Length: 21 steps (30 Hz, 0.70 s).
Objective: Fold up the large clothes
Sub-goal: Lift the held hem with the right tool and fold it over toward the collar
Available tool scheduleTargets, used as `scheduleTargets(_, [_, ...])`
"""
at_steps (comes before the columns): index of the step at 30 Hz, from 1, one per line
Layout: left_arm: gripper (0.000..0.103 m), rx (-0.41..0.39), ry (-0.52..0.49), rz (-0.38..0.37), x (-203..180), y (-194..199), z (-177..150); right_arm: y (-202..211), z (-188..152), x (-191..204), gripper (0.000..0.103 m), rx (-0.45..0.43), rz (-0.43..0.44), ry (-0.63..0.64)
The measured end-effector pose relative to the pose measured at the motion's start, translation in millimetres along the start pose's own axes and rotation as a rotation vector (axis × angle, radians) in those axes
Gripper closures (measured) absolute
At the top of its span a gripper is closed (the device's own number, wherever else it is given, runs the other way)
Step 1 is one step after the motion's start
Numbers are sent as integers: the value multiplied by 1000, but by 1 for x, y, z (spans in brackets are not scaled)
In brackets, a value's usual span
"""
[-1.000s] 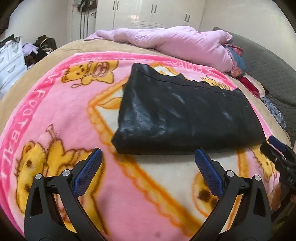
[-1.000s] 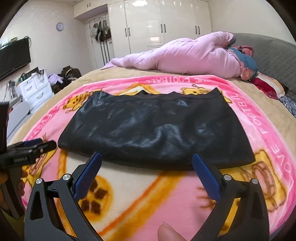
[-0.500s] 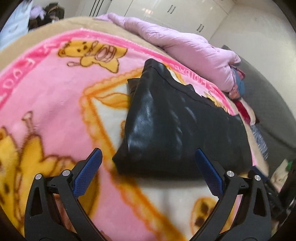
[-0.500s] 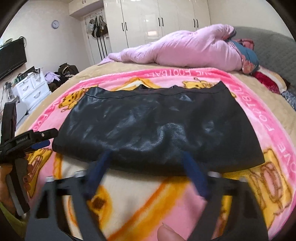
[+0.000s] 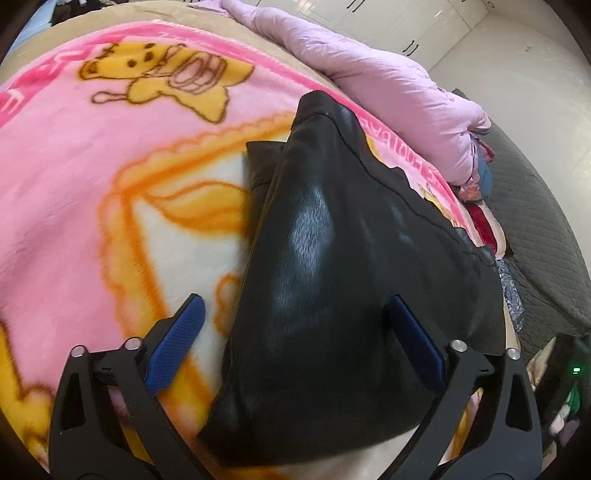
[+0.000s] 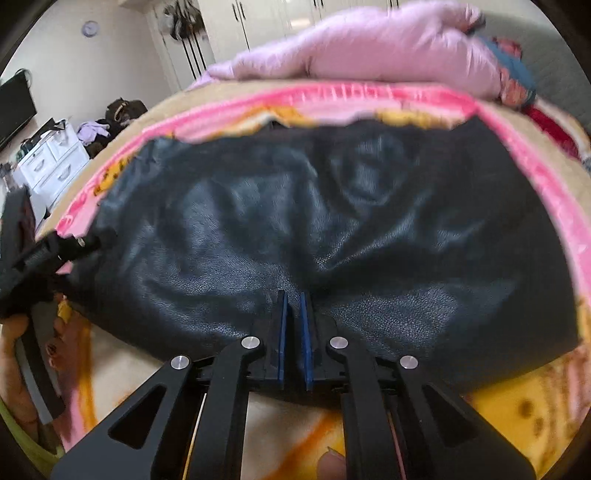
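A black leather-like garment lies folded on a pink cartoon blanket on the bed. In the left wrist view my left gripper is open, its blue pads straddling the garment's near left corner. In the right wrist view my right gripper has its jaws nearly together at the garment's near edge, apparently pinching the leather. The left gripper shows at the garment's left end in the right wrist view.
A pink quilt is heaped at the far side of the bed, with a grey headboard to the right. White wardrobes and a white drawer unit stand beyond the bed.
Both grippers have moved forward onto the garment. My right gripper went from wide open to nearly closed at the near edge. My left gripper stayed open and now straddles the left corner.
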<state>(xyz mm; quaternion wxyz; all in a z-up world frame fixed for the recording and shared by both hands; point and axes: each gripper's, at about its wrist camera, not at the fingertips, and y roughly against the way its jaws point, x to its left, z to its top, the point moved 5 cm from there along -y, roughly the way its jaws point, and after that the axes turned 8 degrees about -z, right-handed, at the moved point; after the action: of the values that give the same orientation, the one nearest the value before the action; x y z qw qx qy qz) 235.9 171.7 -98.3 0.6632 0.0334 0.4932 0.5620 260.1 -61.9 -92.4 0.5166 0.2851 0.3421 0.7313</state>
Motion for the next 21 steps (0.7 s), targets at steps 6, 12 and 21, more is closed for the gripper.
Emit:
scheduleTargets(6, [58,-37,-74,10,-21,3,6,-5,0,-2,96,7,28,9])
scheduleTargets(12, [74,-105,-148,-42,-44,30,17,31,51,-13,96,-107,72,-37])
scheduleTargets(21, [82,-167,-229,-82,-89,43,25,-74,111,-15,99,114,-8,-76])
